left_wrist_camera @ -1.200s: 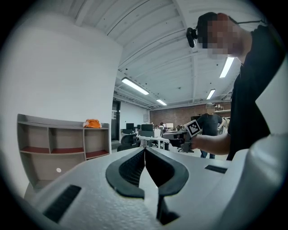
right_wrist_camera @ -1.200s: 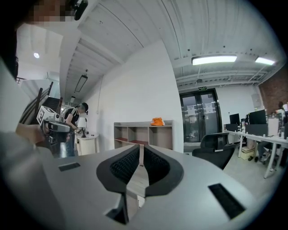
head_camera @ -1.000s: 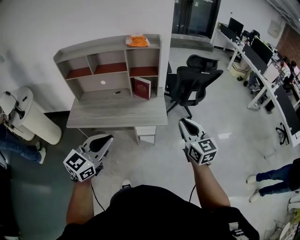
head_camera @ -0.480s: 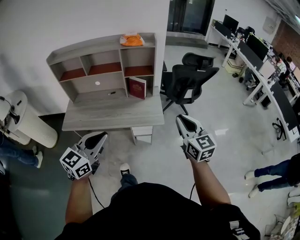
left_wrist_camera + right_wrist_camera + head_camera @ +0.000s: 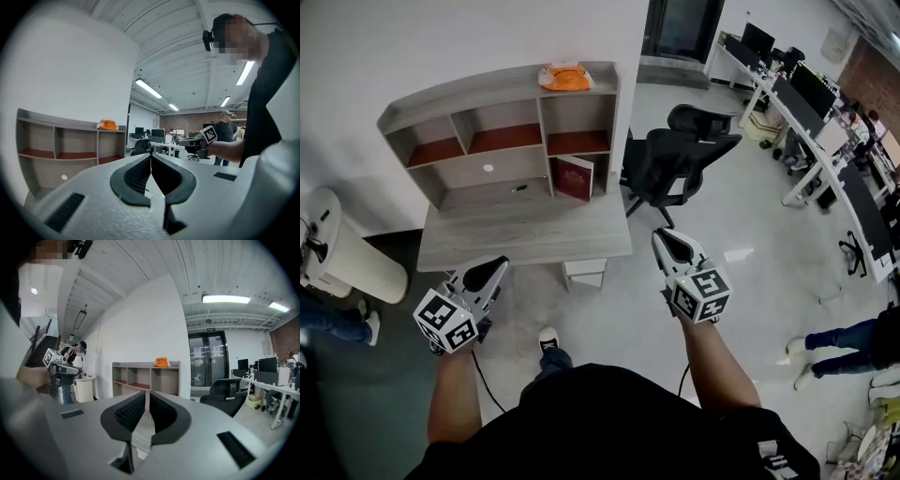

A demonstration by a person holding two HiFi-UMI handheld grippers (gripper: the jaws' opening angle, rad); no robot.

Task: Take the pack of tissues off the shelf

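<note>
Jaws clenched shut on nothing, the left gripper (image 5: 495, 266) and right gripper (image 5: 667, 238) face the desk (image 5: 525, 234). The orange pack of tissues (image 5: 564, 77) lies crosswise atop the shelf (image 5: 441, 94), ahead and above, between both, seemingly nearer the right. The desktop intervenes; an office chair (image 5: 675, 164) stands beyond the right gripper.

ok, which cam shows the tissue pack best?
Head view: the orange pack of tissues lies unblocked on top of the shelf, seen from above. Both gripper views show it only side-on, as a small, distant orange lump.
</note>
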